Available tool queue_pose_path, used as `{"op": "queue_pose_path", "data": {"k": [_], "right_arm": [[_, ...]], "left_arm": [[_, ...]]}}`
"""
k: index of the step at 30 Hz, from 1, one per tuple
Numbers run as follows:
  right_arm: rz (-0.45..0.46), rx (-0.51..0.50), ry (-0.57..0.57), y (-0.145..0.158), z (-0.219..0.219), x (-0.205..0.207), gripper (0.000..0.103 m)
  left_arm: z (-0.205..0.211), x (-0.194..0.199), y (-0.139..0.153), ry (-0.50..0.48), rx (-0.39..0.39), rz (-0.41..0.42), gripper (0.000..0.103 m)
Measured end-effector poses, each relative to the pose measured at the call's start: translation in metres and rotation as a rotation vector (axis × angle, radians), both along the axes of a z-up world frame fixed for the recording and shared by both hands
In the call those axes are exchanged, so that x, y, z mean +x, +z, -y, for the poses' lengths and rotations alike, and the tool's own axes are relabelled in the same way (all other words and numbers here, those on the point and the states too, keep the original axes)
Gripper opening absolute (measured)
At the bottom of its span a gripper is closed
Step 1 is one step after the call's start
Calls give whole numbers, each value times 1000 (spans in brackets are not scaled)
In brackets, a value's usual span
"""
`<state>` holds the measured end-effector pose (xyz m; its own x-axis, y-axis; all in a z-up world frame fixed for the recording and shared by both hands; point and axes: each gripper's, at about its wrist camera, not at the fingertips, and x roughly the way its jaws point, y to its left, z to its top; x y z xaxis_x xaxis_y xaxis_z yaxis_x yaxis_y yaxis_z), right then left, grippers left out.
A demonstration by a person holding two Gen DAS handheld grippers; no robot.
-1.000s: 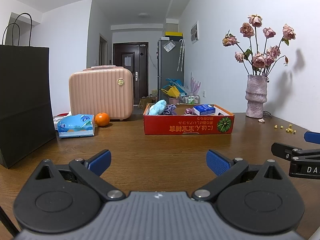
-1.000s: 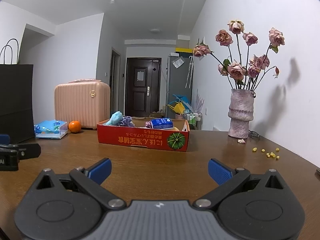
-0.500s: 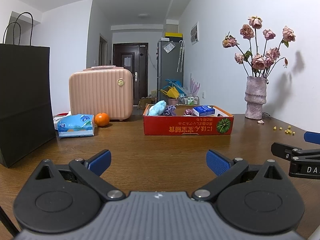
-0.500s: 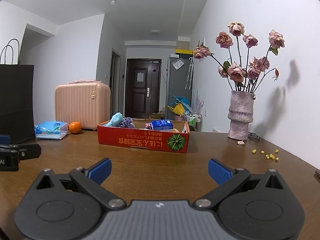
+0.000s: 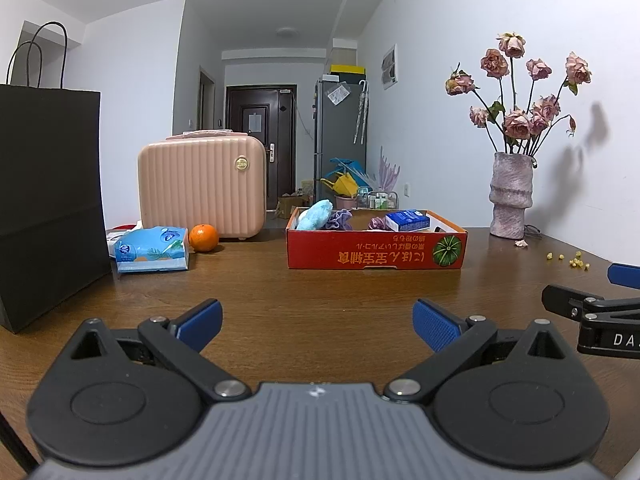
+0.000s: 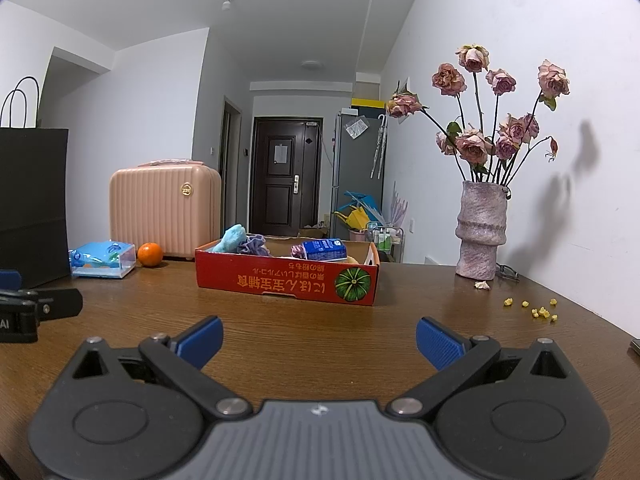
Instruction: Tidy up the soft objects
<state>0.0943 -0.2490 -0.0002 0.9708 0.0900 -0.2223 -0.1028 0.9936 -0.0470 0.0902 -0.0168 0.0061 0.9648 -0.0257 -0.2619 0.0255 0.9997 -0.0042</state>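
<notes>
Nearest, left gripper (image 5: 318,326) and right gripper (image 6: 319,340) both hover over the table (image 5: 340,300), jaws spread wide, nothing held. Only the right view shows a dark object (image 6: 635,346) at the table's right edge. Mid-table, red box (image 5: 376,254) holds a blue plush (image 5: 316,216), purple scrunchie (image 5: 339,219) and carton (image 5: 408,221). Left: tissue pack (image 5: 152,255), orange (image 5: 204,238), black bag (image 5: 48,200). Behind: pink case (image 5: 202,188); right, vase (image 5: 511,196).

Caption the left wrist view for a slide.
Open left gripper faces a red box of soft items on the table.
</notes>
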Motion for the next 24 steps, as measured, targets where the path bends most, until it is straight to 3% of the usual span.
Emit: {"op": "queue_pose_path", "data": {"k": [24], "right_arm": [[-3, -1, 1, -1, -1, 0, 103]], "left_arm": [[0, 3, -2, -8, 0, -8, 103]]}}
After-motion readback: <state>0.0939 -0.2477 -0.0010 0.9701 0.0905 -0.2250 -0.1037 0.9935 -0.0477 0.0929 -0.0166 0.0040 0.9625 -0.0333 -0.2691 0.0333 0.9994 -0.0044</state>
